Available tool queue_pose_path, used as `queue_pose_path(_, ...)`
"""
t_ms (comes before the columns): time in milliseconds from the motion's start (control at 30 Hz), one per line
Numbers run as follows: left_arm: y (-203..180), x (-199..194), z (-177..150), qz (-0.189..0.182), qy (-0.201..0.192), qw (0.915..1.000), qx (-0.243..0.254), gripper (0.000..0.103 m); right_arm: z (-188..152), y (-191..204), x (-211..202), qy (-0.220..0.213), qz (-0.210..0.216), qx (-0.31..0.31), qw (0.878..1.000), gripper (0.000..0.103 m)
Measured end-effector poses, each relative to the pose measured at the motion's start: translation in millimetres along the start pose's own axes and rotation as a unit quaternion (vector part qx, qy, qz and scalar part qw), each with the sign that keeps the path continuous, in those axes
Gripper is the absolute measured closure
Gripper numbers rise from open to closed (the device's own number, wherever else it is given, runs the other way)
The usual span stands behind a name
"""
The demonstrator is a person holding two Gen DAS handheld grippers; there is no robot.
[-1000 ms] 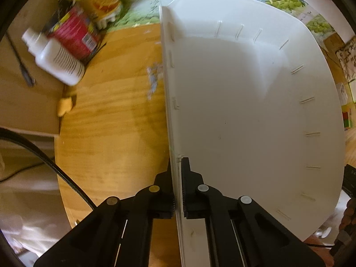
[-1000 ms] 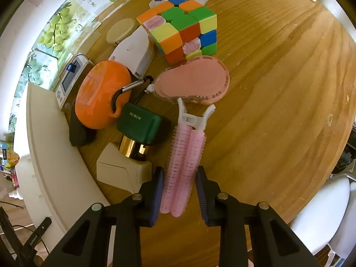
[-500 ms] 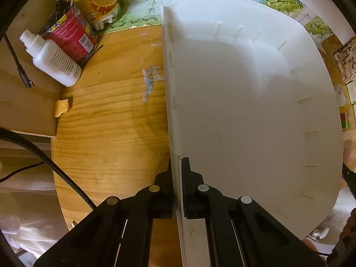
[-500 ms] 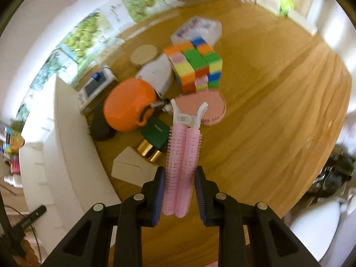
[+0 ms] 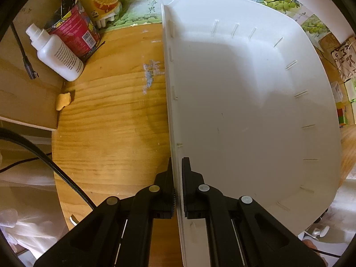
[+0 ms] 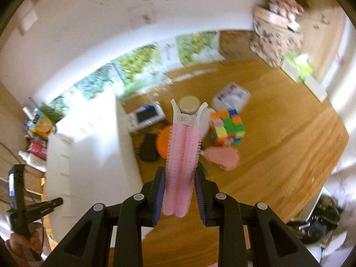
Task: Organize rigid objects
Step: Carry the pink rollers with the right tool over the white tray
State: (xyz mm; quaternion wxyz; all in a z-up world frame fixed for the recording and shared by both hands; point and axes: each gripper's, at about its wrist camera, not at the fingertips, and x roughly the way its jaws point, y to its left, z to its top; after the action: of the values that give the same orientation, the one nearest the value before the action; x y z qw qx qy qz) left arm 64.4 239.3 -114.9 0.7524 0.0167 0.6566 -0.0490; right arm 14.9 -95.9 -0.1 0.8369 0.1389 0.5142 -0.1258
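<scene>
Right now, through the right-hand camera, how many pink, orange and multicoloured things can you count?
Pink: 2, the hair roller clip held in the right gripper and the oval piece.
Orange: 1, the round case.
Multicoloured: 1, the puzzle cube.
Total: 4.

A storage bin (image 5: 244, 111) stood on the wooden table (image 5: 111, 122). In the left wrist view, a bottle (image 5: 56, 54) lay to its left against a cup (image 5: 74, 34). In the right wrist view, a puzzle cube (image 6: 227, 130) sat right of the bin.
</scene>
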Motion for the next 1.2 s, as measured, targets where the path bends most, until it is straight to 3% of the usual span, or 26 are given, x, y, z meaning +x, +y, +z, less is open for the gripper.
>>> queue_pose_path(333,-2,-2,-14,0.0,0.006,1.0,-0.007,0.097,21,53,-25,-0.031,0.061,-0.076,0.995,0.077)
queue_pose_path(700,7,4,-11,-0.012,0.012,0.9996,-0.024,0.097,22,116,-32,-0.058,0.118,-0.173,0.976,0.077)
queue_pose_path(1200,7,24,7,0.003,0.017,0.9998,-0.013,0.097,-3,162,-14,-0.016,0.188,-0.212,0.959,0.076)
